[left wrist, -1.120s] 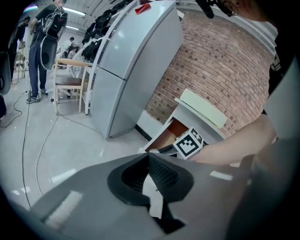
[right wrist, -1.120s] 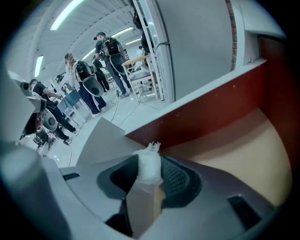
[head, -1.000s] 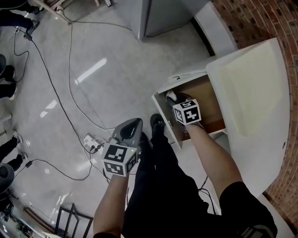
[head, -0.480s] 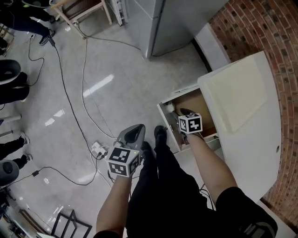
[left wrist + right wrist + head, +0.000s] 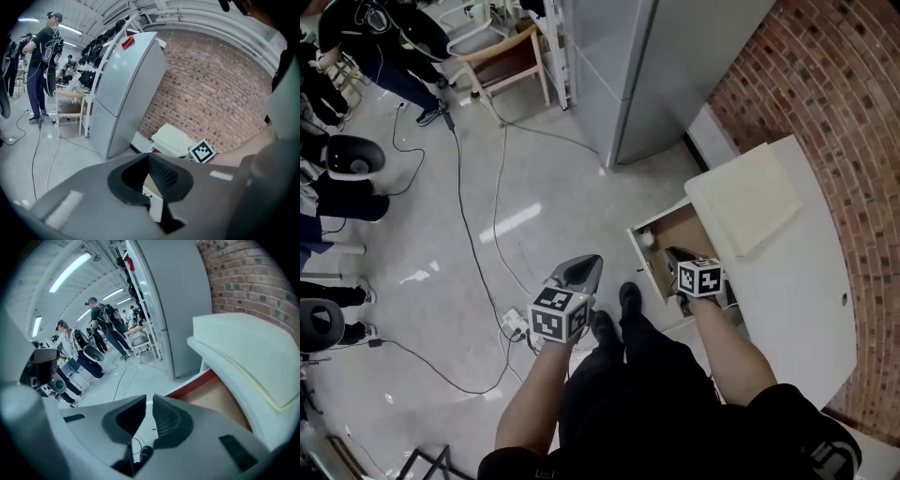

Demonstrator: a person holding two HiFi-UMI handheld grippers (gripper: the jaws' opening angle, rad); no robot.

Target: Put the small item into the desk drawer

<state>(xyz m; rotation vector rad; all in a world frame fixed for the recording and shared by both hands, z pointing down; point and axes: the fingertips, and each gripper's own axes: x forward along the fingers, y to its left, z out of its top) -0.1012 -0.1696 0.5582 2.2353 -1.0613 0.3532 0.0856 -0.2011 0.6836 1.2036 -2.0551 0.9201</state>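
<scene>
Right gripper (image 5: 675,255) hangs over the open desk drawer (image 5: 686,228). Its jaws are closing, with only a narrow slit left between the pads and nothing in it. The right gripper view shows floor and cable through the slit and touches nothing. The small item (image 5: 648,238), white and roundish, lies inside the drawer in the corner just behind the front panel, apart from the right gripper's tips. Left gripper (image 5: 585,265) is outside the drawer, well off its front panel and over the floor (image 5: 487,281). Its jaw tips are together and empty, and the left gripper view looks toward the drawer. A cream pad (image 5: 742,199) lies on the desk top just past the drawer.
</scene>
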